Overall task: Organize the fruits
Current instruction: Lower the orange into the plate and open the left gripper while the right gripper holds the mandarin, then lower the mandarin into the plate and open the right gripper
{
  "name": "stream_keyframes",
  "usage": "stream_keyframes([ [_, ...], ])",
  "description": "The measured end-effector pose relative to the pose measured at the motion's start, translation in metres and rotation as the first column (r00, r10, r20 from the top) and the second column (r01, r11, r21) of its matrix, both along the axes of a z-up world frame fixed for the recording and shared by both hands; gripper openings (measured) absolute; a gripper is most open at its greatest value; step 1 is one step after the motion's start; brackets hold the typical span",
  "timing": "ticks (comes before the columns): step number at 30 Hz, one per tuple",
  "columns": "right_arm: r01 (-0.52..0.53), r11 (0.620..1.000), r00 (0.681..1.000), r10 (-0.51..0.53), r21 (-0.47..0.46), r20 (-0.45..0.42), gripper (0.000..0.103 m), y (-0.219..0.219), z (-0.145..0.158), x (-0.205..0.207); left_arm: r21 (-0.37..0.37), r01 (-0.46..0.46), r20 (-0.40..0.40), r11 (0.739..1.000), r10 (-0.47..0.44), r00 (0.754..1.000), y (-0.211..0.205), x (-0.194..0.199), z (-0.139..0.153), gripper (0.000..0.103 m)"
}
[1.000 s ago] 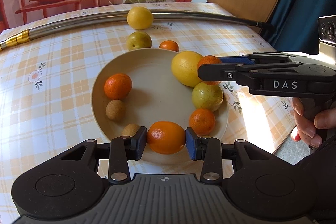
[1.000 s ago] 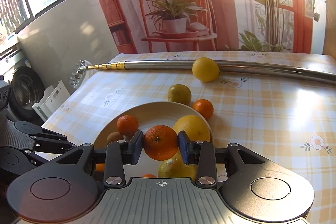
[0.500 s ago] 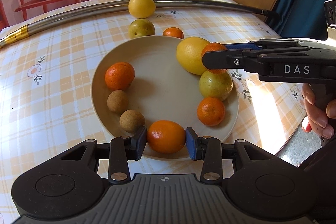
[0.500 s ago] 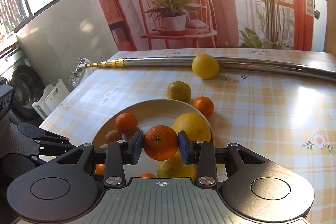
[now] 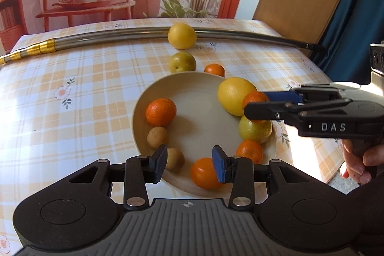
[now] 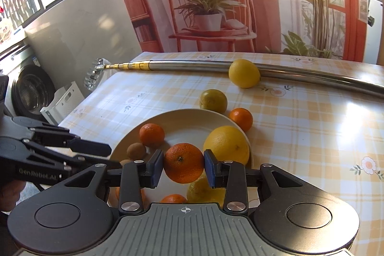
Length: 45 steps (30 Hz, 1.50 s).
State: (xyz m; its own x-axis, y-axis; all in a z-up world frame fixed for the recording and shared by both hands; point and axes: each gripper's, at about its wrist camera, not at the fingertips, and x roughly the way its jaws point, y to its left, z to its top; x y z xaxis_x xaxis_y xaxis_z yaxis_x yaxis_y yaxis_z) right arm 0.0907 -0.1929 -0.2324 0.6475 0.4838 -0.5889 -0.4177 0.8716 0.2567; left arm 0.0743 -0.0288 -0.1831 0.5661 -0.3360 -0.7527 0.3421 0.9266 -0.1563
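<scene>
Plate [image 5: 148, 97] holds seven fruits; three left on desk [image 5: 72, 78]. Left gripper [image 5: 189, 166] jaws apart; right gripper [image 6: 183, 166] jaws clamped on orange [image 6: 183, 163].

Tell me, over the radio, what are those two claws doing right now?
Left gripper open, its round orange lying in the cream plate. Right gripper shut on another orange above the plate. Nothing in the way.

Black tongs [image 5: 189, 163], blue pads [image 5: 219, 167]
</scene>
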Motion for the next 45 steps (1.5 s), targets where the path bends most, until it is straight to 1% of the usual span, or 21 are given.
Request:
stream_keyframes([
  [5,-0.084,0.995,0.996,0.084,-0.052,-0.01,0.033,0.018,0.001,-0.004,-0.018,-0.1,0.063,0.995,0.101,0.993,0.016,-0.001,0.014,0.044],
  [8,-0.113,0.989,0.994,0.111,-0.098,-0.017,0.033,0.03,-0.001,-0.008,-0.009,-0.142,0.104,0.99,0.142,0.984,0.022,-0.004,0.019,0.05],
  [10,-0.117,0.987,0.993,0.115,-0.109,-0.026,0.033,0.035,-0.002,-0.008,-0.003,-0.16,0.125,0.987,0.159,0.979,0.026,-0.005,0.021,0.05],
  [17,-0.098,0.984,0.994,0.091,-0.151,-0.054,0.034,0.042,-0.006,-0.004,-0.005,-0.216,0.154,0.976,0.214,0.965,0.038,-0.011,0.022,0.053],
  [23,-0.116,0.973,0.993,0.107,-0.201,-0.052,0.034,0.052,-0.01,0.002,-0.021,-0.239,0.161,0.971,0.239,0.958,0.045,-0.015,0.02,0.053],
  [28,-0.138,0.967,0.99,0.127,-0.213,-0.068,0.034,0.061,-0.015,0.008,-0.024,-0.262,0.162,0.965,0.263,0.951,0.051,-0.016,0.018,0.055],
  [33,-0.151,0.965,0.987,0.134,-0.216,-0.091,0.034,0.063,-0.021,0.008,-0.024,-0.293,0.158,0.956,0.293,0.943,0.055,-0.013,0.015,0.059],
  [34,-0.151,0.964,0.987,0.134,-0.218,-0.089,0.034,0.063,-0.022,0.008,-0.022,-0.298,0.158,0.954,0.298,0.941,0.056,-0.013,0.015,0.062],
  [35,-0.151,0.963,0.987,0.136,-0.224,-0.082,0.034,0.064,-0.022,0.006,-0.027,-0.303,0.157,0.953,0.303,0.94,0.057,-0.013,0.015,0.066],
  [37,-0.154,0.96,0.987,0.14,-0.232,-0.076,0.034,0.065,-0.022,0.006,-0.069,-0.311,0.133,0.948,0.318,0.939,0.062,-0.013,0.013,0.07],
  [38,-0.154,0.96,0.987,0.141,-0.234,-0.073,0.034,0.065,-0.022,0.005,-0.081,-0.314,0.121,0.946,0.322,0.939,0.063,-0.013,0.012,0.071],
  [40,-0.15,0.962,0.988,0.138,-0.229,-0.068,0.036,0.064,-0.021,0.005,-0.071,-0.326,0.117,0.943,0.333,0.936,0.064,-0.013,0.01,0.072],
  [41,-0.144,0.963,0.989,0.134,-0.226,-0.061,0.039,0.064,-0.02,0.005,-0.063,-0.331,0.12,0.941,0.337,0.934,0.064,-0.013,0.01,0.073],
  [42,-0.138,0.965,0.99,0.129,-0.222,-0.054,0.041,0.062,-0.02,0.004,-0.06,-0.334,0.124,0.941,0.339,0.932,0.064,-0.013,0.011,0.074],
  [45,-0.12,0.972,0.993,0.116,-0.204,-0.03,0.041,0.057,-0.016,0.002,-0.071,-0.333,0.127,0.94,0.34,0.932,0.064,-0.014,0.013,0.077],
])
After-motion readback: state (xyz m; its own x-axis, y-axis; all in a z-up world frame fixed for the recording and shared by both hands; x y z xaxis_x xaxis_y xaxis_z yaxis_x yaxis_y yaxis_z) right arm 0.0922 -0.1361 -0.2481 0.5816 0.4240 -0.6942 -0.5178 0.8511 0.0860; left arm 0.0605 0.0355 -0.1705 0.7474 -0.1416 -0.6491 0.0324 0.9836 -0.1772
